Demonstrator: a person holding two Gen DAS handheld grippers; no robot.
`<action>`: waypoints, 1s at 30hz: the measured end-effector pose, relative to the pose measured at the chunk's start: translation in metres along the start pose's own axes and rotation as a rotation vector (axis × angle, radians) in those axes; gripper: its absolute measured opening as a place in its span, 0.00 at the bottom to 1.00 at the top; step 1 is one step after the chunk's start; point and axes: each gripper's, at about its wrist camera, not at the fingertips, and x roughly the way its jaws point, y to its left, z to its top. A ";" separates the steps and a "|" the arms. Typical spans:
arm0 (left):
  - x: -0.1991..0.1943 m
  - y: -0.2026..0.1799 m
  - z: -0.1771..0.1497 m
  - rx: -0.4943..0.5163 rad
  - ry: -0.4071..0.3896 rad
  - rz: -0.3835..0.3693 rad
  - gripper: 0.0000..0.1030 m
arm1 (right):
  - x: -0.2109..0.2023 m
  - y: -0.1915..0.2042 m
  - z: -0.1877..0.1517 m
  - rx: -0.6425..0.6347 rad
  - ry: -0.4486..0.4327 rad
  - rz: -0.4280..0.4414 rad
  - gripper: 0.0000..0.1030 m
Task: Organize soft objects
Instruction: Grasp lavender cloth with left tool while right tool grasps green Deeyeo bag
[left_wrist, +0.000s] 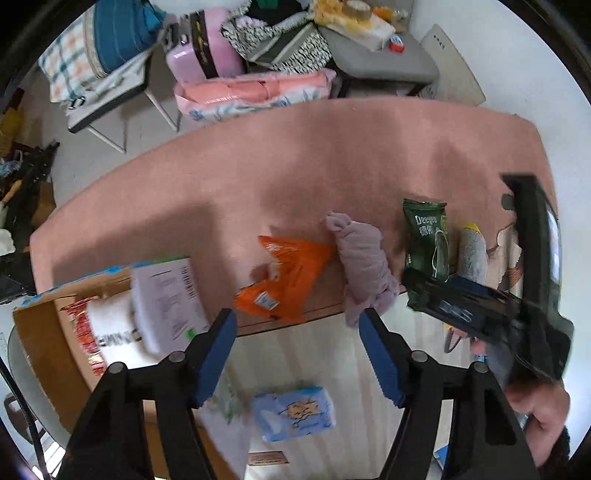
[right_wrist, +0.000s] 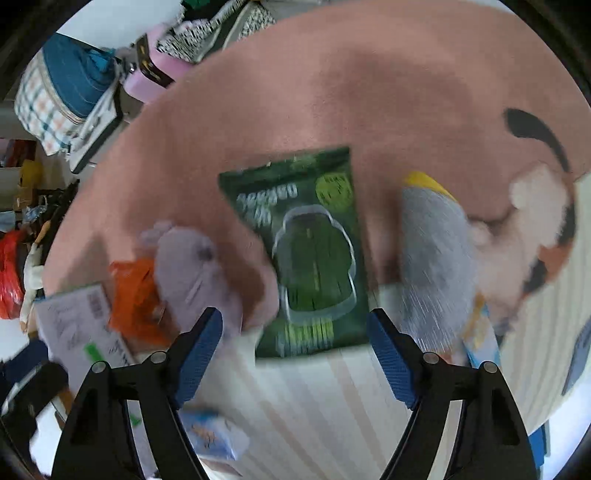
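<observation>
On the pink mat lie an orange packet, a mauve rolled cloth, a green wipes pack and a grey-and-yellow soft item. My left gripper is open and empty, above the mat's near edge between packet and cloth. My right gripper is open and empty, its jaws standing either side of the green pack's near end. The cloth and grey item flank it. The right gripper's body also shows in the left wrist view.
A cardboard box at the left holds a white packet and red wrappers. A blue tissue pack lies on the striped surface below. Chairs, bags and folded bedding stand beyond the mat.
</observation>
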 end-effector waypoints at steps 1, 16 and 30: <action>0.005 -0.003 0.003 0.001 0.012 -0.004 0.64 | 0.005 0.000 0.005 -0.004 0.005 -0.023 0.77; 0.103 -0.054 0.042 -0.011 0.257 -0.123 0.64 | 0.009 -0.055 0.002 -0.061 0.073 -0.015 0.62; 0.120 -0.075 0.039 0.051 0.227 0.035 0.33 | 0.029 -0.032 0.021 -0.121 0.113 -0.124 0.73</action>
